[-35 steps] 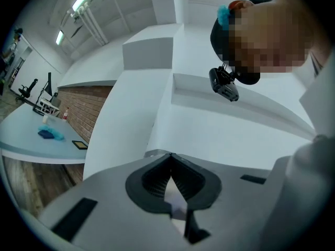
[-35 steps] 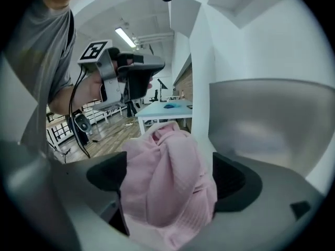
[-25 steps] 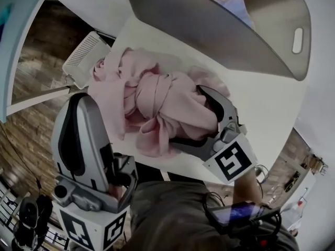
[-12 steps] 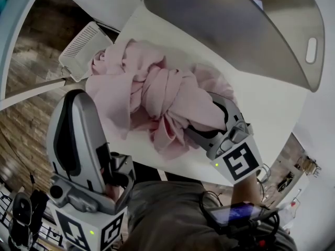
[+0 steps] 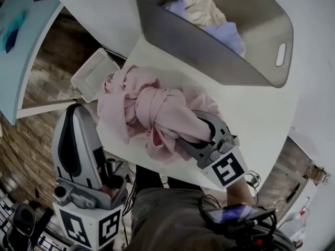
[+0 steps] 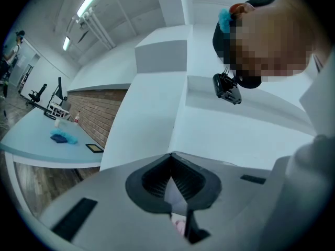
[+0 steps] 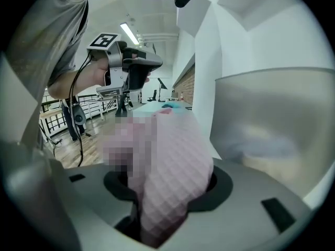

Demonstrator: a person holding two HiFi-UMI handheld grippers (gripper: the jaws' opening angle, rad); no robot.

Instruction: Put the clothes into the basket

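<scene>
Grabbing step, with the pink clothes [image 5: 152,109] not in the basket [image 5: 199,46] yet. Lying in a knotted heap on the white table [image 5: 261,114], just in front of the basket's grey wall.

Pinching a fat fold of that heap with the right gripper [image 5: 188,129]: jaws about half closed, just been squeezing in, cloth filling the gap between them. Holding nothing with the left gripper [image 6: 175,184]: jaws pressed together, up in the air off the table's edge, away from the heap.

To do this well:
- Squeeze hard enough to stop any slipping.
- Lift high, to keep the long loose ends from dragging or catching on the basket's edge.
- Carry over the near wall, then let go above the other clothes [image 5: 204,14] already inside.
- Maybe help with the left gripper under the floppy side, with only one part of the heap held, by the look of it.
- Mind the white slotted box [image 5: 91,72] just beside the heap.

No words or brand names to read. Only black and white square marks on the gripper cubes [image 5: 226,170].
</scene>
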